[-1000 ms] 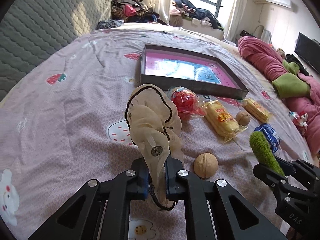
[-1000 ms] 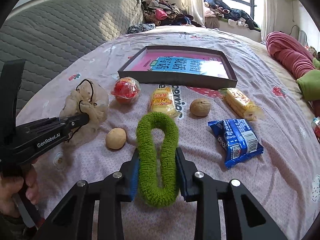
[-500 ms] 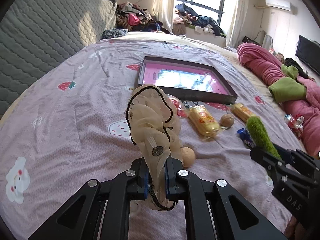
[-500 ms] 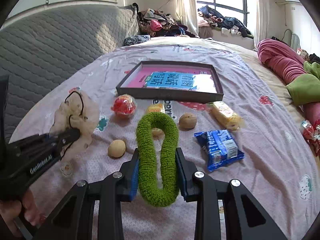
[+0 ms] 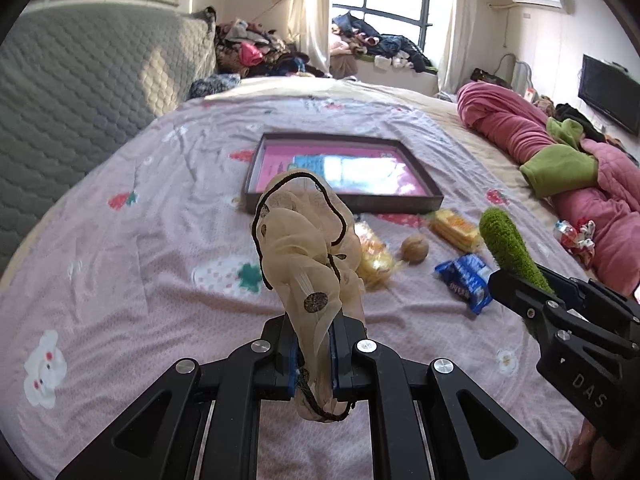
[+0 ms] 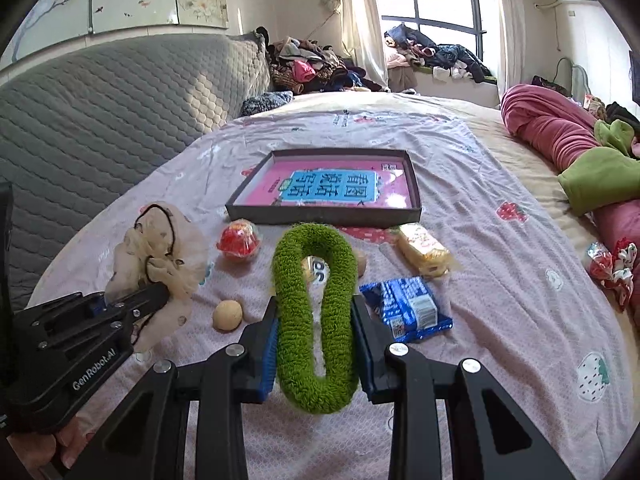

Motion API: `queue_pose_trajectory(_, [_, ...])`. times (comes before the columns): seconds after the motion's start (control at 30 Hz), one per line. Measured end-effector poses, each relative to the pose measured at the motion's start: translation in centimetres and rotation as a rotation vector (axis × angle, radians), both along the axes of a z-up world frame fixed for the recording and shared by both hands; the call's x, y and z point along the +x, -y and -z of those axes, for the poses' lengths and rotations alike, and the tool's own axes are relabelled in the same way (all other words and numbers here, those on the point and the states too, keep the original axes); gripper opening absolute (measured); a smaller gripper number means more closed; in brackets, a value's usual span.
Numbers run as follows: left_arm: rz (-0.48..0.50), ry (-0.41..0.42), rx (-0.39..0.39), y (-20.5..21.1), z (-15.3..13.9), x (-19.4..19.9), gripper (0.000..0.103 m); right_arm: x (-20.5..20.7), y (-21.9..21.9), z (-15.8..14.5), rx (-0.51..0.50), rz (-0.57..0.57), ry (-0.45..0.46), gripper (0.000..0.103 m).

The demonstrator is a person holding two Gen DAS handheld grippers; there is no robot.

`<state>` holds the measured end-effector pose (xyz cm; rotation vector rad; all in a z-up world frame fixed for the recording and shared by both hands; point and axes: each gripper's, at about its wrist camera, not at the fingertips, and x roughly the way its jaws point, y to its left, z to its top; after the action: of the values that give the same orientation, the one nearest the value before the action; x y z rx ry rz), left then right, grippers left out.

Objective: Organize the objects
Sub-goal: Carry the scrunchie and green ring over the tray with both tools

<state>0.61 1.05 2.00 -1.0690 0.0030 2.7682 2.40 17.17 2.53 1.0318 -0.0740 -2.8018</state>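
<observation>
My left gripper (image 5: 314,354) is shut on a beige sheer scrunchie (image 5: 308,240) with a black cord, held up above the bed. From the right wrist view the same scrunchie (image 6: 160,248) hangs at the left in the left gripper (image 6: 158,294). My right gripper (image 6: 316,350) is shut on a green fuzzy scrunchie (image 6: 314,312), squeezed into a long loop and also lifted. In the left wrist view that green scrunchie (image 5: 510,244) sticks up at the right. A dark shallow tray (image 6: 320,216) with a pink and blue sheet inside lies ahead on the bedspread.
On the bedspread lie a red wrapped snack (image 6: 239,240), two walnuts (image 6: 227,315) (image 5: 415,247), yellow snack packs (image 6: 424,249) (image 5: 374,254) and a blue packet (image 6: 408,308). A pink and green quilt (image 6: 576,152) is bunched at the right; a grey padded headboard (image 6: 100,120) stands left.
Both grippers have risen and drawn back with their scrunchies still held. The snacks and tray now look smaller and farther below.
</observation>
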Motion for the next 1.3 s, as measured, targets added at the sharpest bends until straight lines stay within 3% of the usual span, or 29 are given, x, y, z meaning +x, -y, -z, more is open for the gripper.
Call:
queue_pose_trajectory(0.37, [-0.006,-0.071,-0.036,-1.9,-3.8,-1.7,0.011,-1.0,-0.3,-3.6,-0.010,-0.018,-0.076,0.033])
queue_pose_trajectory(1.3, [-0.062,-0.093,-0.069,-2.4,-6.7,-6.2,0.011,-4.6,-1.3,-7.4,0.031,-0.031,-0.142,0.033])
